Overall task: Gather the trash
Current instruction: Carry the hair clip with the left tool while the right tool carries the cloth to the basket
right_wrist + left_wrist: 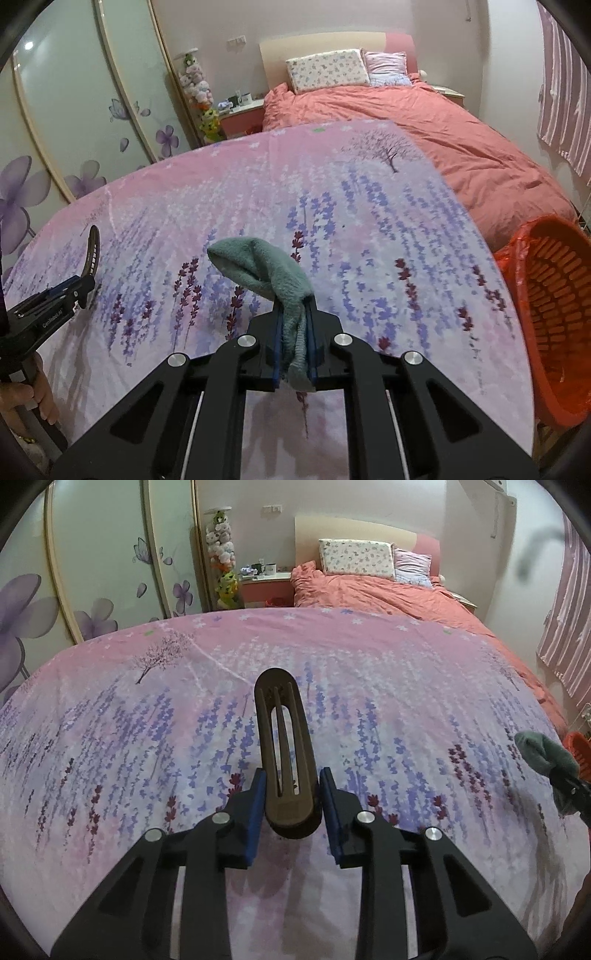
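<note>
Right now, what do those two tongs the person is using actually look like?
Both are matte black plastic with angular arms and triangular cut-outs, joined by round silver bolts. The fingers carry blue pads. The left tongs show white lettering on the side in the right wrist view; the right tongs have thin pale rods running back underneath.

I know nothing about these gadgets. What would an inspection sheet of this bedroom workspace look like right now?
Surface: pink and lavender flower-print bedsheet over the bed.
Job's things: brown slotted curved wooden piece; grey-green fleecy cloth; orange plastic basket lined with a red bag, beside the bed.
Clutter: nothing seen on the sheet.
Grippers: left gripper has its fingers around the wooden piece; right gripper is shut on the cloth.
Cables: nothing seen.
Surroundings: salmon quilt, pillows, flower-painted wardrobe, striped curtain.
</note>
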A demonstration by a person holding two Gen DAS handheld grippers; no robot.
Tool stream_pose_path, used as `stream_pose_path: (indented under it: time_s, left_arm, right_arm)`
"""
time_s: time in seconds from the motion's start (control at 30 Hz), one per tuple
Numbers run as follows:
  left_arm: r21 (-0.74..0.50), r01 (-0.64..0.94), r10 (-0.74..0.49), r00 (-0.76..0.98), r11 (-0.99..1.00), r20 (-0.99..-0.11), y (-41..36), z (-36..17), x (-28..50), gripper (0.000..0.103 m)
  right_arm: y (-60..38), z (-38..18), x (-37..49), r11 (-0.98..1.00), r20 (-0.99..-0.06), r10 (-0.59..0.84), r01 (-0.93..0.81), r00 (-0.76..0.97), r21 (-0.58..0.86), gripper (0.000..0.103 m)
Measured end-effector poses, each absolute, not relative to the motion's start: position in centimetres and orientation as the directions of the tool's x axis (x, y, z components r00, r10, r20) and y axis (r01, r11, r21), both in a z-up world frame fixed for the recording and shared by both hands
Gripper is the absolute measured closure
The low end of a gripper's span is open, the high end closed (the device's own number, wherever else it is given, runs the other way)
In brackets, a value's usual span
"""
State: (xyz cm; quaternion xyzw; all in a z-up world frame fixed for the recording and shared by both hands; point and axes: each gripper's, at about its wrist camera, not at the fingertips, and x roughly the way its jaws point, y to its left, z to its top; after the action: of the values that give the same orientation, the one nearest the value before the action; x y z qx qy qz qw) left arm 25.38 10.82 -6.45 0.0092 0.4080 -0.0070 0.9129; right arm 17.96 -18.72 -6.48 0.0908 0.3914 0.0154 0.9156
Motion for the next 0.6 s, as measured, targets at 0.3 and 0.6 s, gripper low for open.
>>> stream_pose_path:
  time_s: [0.3,0.6]
  left_arm:
    - [0.018,0.089,-0.052,0.714,0.996,-0.698,7.6,-2.0,22.9,0.073]
    - [0.001,0.199,-0.15,0.747,0.98,-0.648,1.7,2.2,20.2,0.073]
  right_arm:
    - [-21.2,-2.5,15.0,0.981,-0.646,0.062,0.074,0.761,0.182,0.092]
    - [-24.6,0.2,11.6,0.973,-0.59,-0.002,0.137,0.808,0.184,0.092]
